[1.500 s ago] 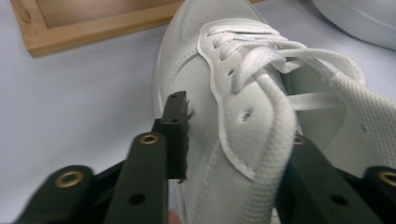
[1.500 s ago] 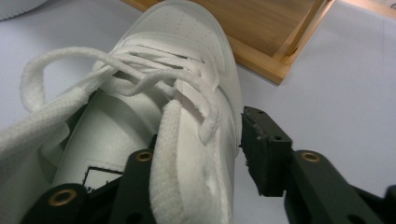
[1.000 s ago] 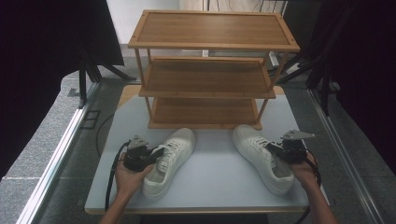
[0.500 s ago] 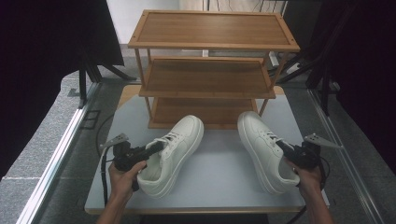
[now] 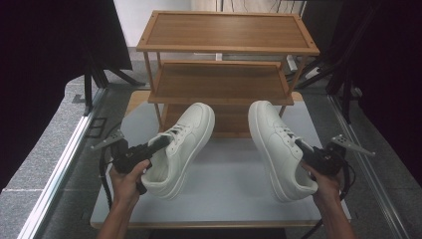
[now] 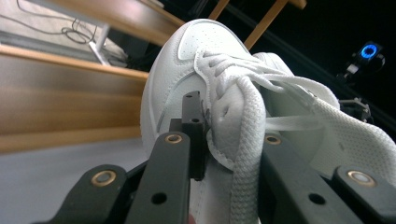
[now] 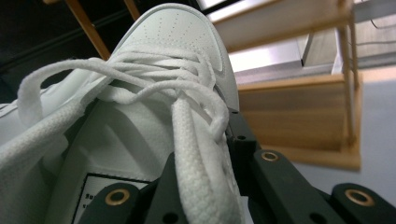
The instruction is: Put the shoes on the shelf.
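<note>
Both white sneakers are gripped and lifted toes-first just before the wooden shoe rack [image 5: 226, 82]: the left gripper [image 5: 149, 148] clamps the left sneaker [image 5: 181, 142], the right gripper [image 5: 309, 152] clamps the right sneaker [image 5: 277, 142] (each by its collar). Shelving them remains, I judge.

white sneakers [image 5: 181, 147]: 2 | wooden shoe rack [image 5: 226, 52]: 1 | shelves: 3
</note>
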A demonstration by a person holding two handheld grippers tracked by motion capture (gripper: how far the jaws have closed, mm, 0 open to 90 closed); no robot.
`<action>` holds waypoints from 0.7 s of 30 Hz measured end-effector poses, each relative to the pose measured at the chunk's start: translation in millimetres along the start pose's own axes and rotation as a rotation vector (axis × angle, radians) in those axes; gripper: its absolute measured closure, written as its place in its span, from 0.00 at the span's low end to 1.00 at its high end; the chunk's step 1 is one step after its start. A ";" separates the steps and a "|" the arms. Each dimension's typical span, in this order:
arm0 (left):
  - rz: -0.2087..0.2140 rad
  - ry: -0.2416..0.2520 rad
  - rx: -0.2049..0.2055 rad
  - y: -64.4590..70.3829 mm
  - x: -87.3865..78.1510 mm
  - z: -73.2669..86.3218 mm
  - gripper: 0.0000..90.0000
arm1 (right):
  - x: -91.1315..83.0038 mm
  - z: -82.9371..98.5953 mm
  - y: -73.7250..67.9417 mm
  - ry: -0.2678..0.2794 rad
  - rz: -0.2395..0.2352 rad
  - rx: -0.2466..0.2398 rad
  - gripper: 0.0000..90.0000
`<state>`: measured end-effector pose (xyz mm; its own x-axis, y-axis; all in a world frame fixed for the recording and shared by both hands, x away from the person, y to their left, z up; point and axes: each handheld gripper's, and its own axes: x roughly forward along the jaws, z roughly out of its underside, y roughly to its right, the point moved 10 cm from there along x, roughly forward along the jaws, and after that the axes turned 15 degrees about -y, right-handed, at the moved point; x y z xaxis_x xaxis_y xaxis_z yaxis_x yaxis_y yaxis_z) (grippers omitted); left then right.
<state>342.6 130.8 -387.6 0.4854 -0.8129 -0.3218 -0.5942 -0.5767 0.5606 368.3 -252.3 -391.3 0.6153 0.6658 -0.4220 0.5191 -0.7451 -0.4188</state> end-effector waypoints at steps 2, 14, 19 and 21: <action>0.006 0.015 0.003 3.4 -0.4 -7.5 0.90 | -1.8 -8.2 -8.6 0.007 -0.003 -0.017 0.94; 0.033 0.054 0.029 18.1 10.2 -38.6 0.90 | 4.6 -46.0 -29.5 0.046 0.011 -0.028 0.94; 0.047 0.056 0.035 23.3 15.4 -49.2 0.90 | 13.1 -57.7 -34.9 0.044 0.030 -0.044 0.94; 0.056 0.054 0.033 25.0 18.0 -55.2 0.90 | 15.7 -60.5 -35.2 0.042 0.040 -0.042 0.94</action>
<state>371.9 106.3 -337.3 0.4840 -0.8390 -0.2486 -0.6418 -0.5335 0.5508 395.6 -218.0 -334.5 0.6601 0.6340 -0.4028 0.5174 -0.7725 -0.3681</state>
